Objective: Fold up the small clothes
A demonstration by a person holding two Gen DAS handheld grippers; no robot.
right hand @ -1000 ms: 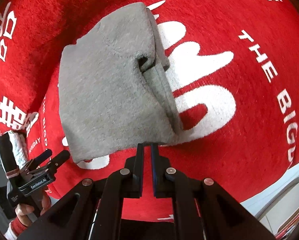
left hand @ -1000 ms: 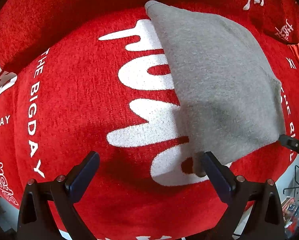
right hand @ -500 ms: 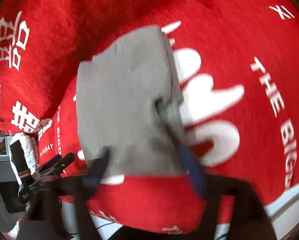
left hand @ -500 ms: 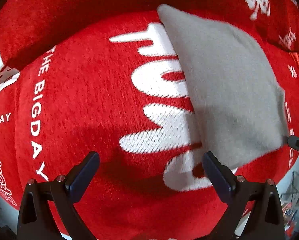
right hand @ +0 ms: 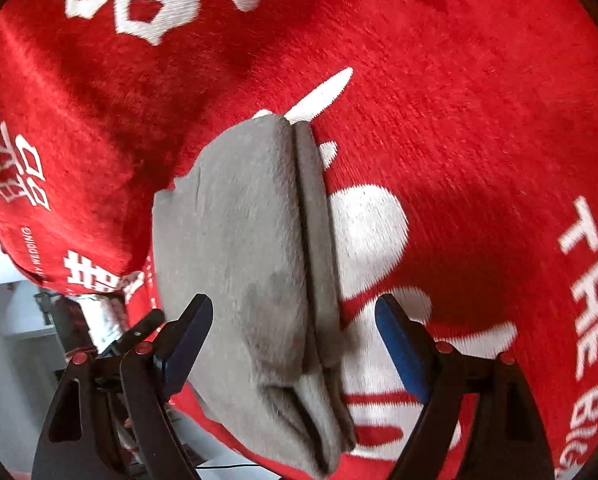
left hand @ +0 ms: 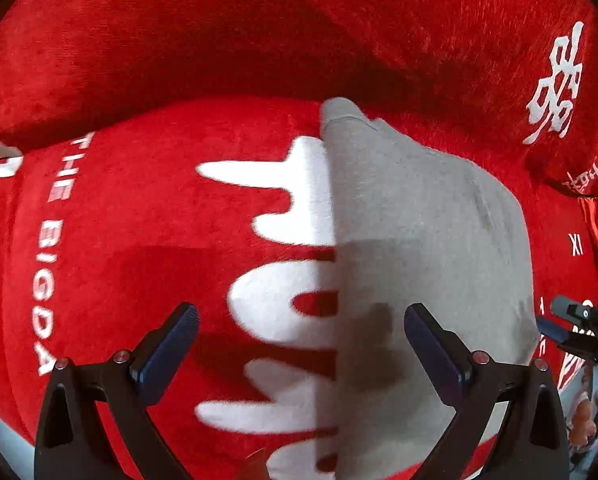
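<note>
A: Where does the grey garment (left hand: pixel 427 264) lie against the left gripper (left hand: pixel 299 340)?

B: It lies folded on the red blanket (left hand: pixel 147 216), ahead of the gripper and off to its right half. The jaws stand wide apart with nothing between the pads; the right finger (left hand: pixel 435 352) hangs over the cloth's near part, while the left finger is over bare red pile and white lettering (left hand: pixel 275 308).

A: And the right gripper (right hand: pixel 291 344)?

B: Also spread wide, gripping nothing. In that view the grey garment (right hand: pixel 243 264) runs lengthwise between the two fingers, its stacked folded edges (right hand: pixel 315 240) showing as a dark seam down the middle. The near end of the cloth passes beneath the gap, closer to the left finger (right hand: pixel 187 340) than to the blue-padded one.

A: Edges and room?

B: The garment's straight left edge cuts across the white lettering in the left view. Red blanket stretches open to the left there, and to the right in the other view. The blanket's edge drops away at lower left of the right wrist view, where the other tool shows just behind the left finger. A raised red cushion (left hand: pixel 259 28) borders the far side.
</note>
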